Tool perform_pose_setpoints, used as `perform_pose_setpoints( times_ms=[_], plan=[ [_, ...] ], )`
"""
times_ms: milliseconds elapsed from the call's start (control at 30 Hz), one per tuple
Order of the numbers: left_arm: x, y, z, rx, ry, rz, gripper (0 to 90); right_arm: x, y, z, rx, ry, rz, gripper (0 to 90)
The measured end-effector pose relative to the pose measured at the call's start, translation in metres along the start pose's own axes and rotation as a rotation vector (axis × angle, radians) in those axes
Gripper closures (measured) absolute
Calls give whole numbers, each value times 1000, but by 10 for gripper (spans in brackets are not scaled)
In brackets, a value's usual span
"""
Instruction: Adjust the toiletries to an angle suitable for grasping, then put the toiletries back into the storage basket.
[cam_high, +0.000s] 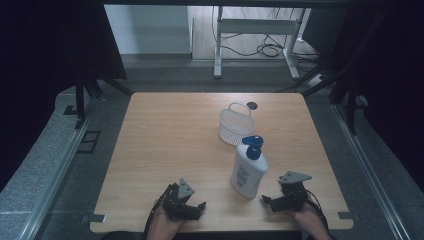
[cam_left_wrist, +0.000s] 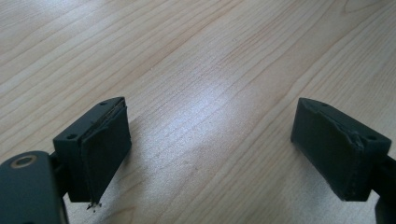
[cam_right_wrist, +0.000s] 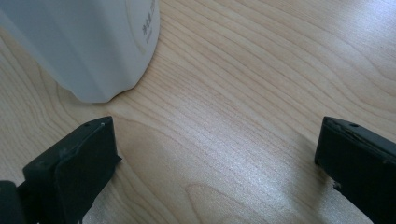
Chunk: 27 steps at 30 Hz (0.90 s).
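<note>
High view frames a light wooden table (cam_high: 165, 150) with both grippers low at its near edge. Largest of the things on it is a white pump bottle (cam_high: 248, 171) with a blue pump head, standing upright right of centre toward the near side. Just beyond it sits a white mesh basket (cam_high: 236, 127) with a looped handle, close to the bottle but, as far as the dim picture lets me judge, not touching it. The right gripper (cam_high: 269, 201) rests on the table just beside the bottle's base, its jaws spread wide with bare wood between them; the right gripper view has the bottle's (cam_right_wrist: 88, 46) white base just ahead of one jaw. The left gripper (cam_high: 199, 210) lies near the front edge, well left of the bottle, jaws likewise wide apart over plain wood.
</note>
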<state>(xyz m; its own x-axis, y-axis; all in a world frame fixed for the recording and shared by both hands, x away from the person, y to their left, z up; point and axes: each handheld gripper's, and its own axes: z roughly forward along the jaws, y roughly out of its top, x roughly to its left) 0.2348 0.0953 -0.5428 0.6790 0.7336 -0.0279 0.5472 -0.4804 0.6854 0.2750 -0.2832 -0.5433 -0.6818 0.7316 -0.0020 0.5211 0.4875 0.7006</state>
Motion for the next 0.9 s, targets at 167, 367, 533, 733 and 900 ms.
perform_pose_setpoints(
  times_ms=[167, 367, 533, 733, 900],
  plan=[
    [1, 0, 0, -1, -3, 1, 114, 0, 0, 0, -1, 1, -1, 0],
    [1, 0, 0, -1, -3, 2, 114, 0, 0, 0, 0, 3, 0, 0],
    [1, 0, 0, -1, -4, 2, 114, 0, 0, -1, 3, 5, -2, 0],
    [1, 0, 0, -1, -4, 1, 114, 3, 1, -1, 1, 34, -18, 0],
    [1, 0, 0, -2, -4, 2, 114, 6, 1, -1, 0, 43, -27, 7]
  ],
)
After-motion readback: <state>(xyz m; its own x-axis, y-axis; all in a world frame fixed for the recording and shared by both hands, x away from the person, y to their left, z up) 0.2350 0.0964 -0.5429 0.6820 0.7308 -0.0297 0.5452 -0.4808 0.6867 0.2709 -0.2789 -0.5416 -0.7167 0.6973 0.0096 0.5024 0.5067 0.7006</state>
